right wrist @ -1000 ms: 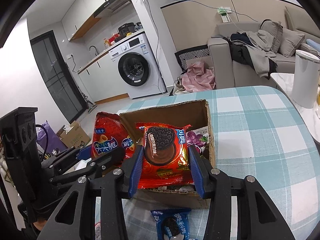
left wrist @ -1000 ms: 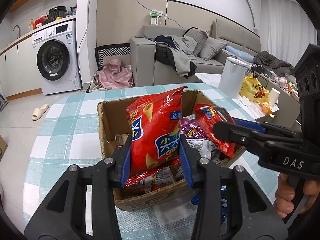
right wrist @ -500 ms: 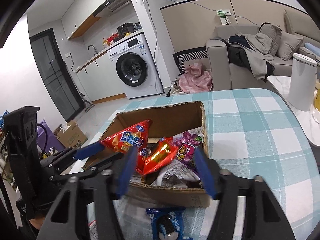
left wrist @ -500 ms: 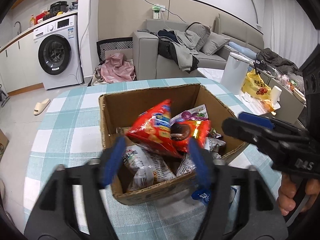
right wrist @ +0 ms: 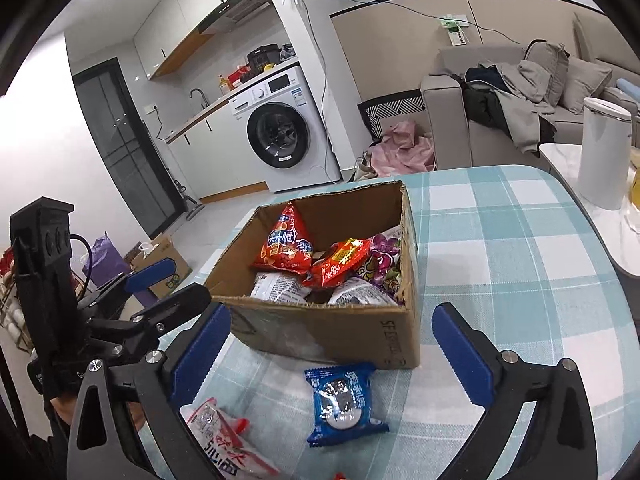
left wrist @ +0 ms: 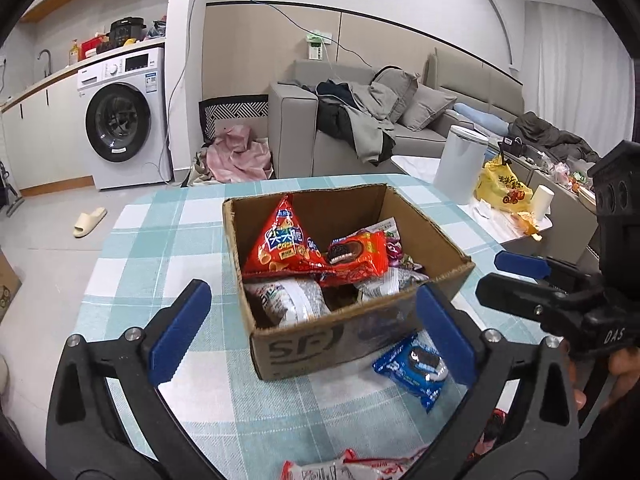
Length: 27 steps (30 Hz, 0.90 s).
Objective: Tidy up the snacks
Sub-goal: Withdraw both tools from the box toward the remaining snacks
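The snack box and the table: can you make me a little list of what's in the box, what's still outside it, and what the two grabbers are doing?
Box: open brown cardboard box on the teal checked tablecloth
Inside: red triangular chip bag, red chocolate cookie pack, purple grape candy bag, silver packets
Outside: blue cookie pack in front of the box, white and red packet nearer the cameras
Left gripper: open, empty
Right gripper: open, empty

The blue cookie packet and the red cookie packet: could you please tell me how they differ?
The blue cookie packet lies flat on the checked tablecloth, outside the cardboard box; the red cookie packet rests tilted inside it, on other snacks. One wrapper is blue, the other red. Both picture a dark sandwich cookie.
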Tool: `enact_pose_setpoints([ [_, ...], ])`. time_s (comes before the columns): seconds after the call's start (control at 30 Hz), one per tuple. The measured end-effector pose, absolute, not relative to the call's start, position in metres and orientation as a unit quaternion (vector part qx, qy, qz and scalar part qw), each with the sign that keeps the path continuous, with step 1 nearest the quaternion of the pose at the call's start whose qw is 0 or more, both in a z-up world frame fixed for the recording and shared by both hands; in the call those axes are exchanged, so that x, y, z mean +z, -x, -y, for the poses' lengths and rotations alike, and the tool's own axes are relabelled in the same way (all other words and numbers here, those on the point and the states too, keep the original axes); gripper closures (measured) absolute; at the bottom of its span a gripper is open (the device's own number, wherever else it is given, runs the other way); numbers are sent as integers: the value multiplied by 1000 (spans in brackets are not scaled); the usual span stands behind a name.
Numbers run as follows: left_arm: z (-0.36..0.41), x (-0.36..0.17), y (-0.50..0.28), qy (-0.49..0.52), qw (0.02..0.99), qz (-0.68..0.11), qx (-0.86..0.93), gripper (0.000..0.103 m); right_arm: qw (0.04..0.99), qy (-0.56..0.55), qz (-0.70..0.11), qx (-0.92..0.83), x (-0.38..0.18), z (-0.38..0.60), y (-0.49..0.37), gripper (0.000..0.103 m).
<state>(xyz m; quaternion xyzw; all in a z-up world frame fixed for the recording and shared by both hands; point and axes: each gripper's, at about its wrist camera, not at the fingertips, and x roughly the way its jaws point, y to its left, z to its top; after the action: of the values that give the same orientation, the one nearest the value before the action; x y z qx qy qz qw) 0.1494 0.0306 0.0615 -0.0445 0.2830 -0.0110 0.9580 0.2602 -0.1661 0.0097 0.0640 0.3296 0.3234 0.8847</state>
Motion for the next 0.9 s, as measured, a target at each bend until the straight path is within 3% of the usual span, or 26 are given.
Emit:
enact_pose_setpoints([
  [0.9, -44, 53, -62, 42, 954, -295, 12, 1, 882, -26, -355, 309, -5, 198, -199, 0],
])
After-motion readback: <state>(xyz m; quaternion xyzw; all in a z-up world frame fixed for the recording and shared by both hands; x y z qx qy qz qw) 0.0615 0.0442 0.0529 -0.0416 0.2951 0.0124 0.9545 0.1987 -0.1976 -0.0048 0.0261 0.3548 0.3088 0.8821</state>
